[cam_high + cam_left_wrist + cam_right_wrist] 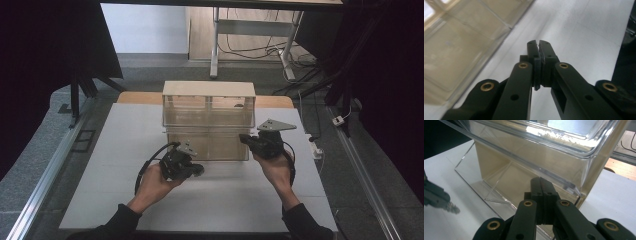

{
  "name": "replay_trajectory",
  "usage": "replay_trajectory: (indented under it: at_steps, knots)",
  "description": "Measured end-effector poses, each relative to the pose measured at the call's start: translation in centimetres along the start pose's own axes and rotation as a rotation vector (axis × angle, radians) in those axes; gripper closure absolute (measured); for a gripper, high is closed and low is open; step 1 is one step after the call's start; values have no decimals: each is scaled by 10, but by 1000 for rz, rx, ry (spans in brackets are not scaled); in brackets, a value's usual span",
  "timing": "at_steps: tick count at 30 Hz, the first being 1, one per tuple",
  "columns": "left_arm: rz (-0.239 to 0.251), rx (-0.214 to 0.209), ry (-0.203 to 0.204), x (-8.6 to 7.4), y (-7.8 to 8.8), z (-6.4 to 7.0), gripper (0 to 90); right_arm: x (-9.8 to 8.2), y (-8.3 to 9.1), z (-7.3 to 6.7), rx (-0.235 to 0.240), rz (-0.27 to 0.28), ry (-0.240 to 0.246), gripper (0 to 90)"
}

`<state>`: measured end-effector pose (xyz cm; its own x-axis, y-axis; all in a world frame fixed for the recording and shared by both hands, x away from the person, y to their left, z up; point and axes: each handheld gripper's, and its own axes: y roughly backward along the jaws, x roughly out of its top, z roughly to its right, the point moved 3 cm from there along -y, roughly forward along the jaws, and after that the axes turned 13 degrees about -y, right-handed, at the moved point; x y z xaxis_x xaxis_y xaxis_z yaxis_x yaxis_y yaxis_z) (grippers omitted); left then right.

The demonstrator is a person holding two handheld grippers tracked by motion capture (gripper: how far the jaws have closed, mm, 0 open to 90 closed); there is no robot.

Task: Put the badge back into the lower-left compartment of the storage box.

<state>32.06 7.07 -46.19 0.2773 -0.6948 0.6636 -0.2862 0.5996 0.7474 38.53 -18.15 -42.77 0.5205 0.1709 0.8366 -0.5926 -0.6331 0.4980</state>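
The left gripper is held low over the white table, just in front of the clear box, and its two black jaws are pressed together with nothing between them; in the left gripper view the left gripper points over the bare white surface, and the box wall lies to its left, apart from the tips. The right gripper is at the right front corner of the box, and its jaws are also clenched and empty. In the right gripper view the tips of the right gripper are very close to the lower front edge of the clear box, but I cannot tell if they touch it or only stand before it. The box is made of transparent plastic with a cream-coloured back and top, and it stands in the middle of the far half of the table. It has two levels, and the upper one is divided in two compartments. The lower part has a sloped clear front and looks empty, though reflections make the inside hard to read. A small dark shape in the upper right compartment is too small to identify. The far side of the box is hidden, and the other gripper is blurred and cut off by the picture's edge in the right gripper view.
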Motion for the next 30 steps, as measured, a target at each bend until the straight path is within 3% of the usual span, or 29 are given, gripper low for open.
replay_trajectory:
  at_steps: [18, 25, 30]
  knots:
    - [72, 125, 91, -17, 35, -36, 883, 0, 0, 0, 0, -1, 0, 900]
    - [83, 161, 118, -25, 37, -45, 882, 0, 0, 0, 0, -1, -1, 900]
    - [71, 180, 114, -30, 32, -49, 882, 0, 0, 0, 0, -1, -1, 900]
